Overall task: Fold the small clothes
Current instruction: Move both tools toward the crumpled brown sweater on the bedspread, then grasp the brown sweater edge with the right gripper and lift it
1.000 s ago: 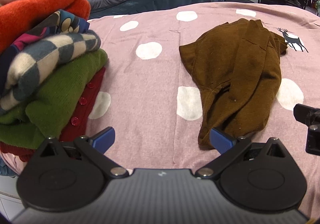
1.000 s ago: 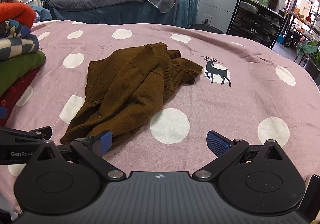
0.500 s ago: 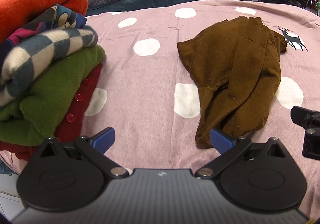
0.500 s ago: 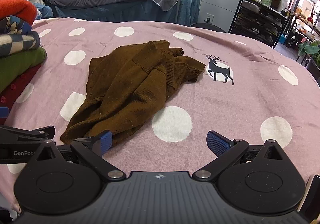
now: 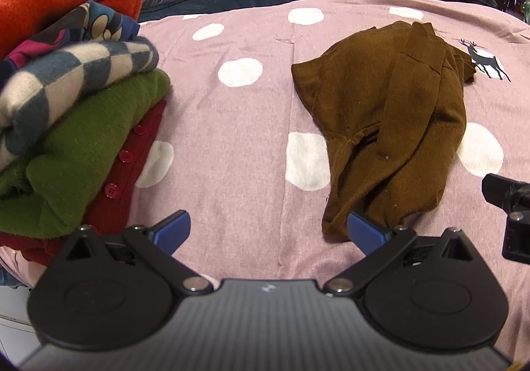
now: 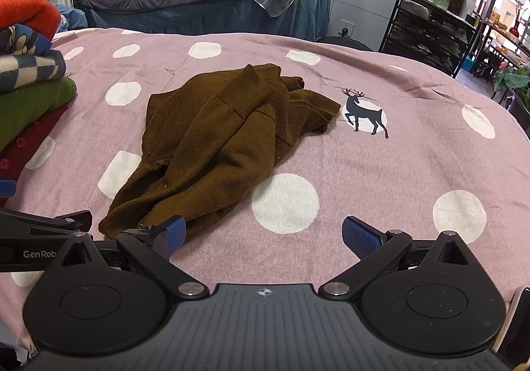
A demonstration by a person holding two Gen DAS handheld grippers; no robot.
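on the pink spotted bed (image 6: 414, 158), a crumpled brown sweater (image 6: 225, 139) lay unfolded at 12 o'clock; the left tool (image 5: 268, 231) and right tool (image 6: 263, 233) hovered wide open, empty, likely about to grasp its near hem.

Only "GenRob", cut off at the edge, reads on the left tool (image 6: 43, 231) body

Bare bedspread (image 5: 238, 152) lies open between folded stack (image 5: 66, 125) and crumpled brown garment (image 5: 391, 125) — both flank it.

Both wrist cameras are looking forward, low over the bed (image 5: 238, 145); both views are sharing the brown garment (image 5: 391, 125) (image 6: 225, 142).
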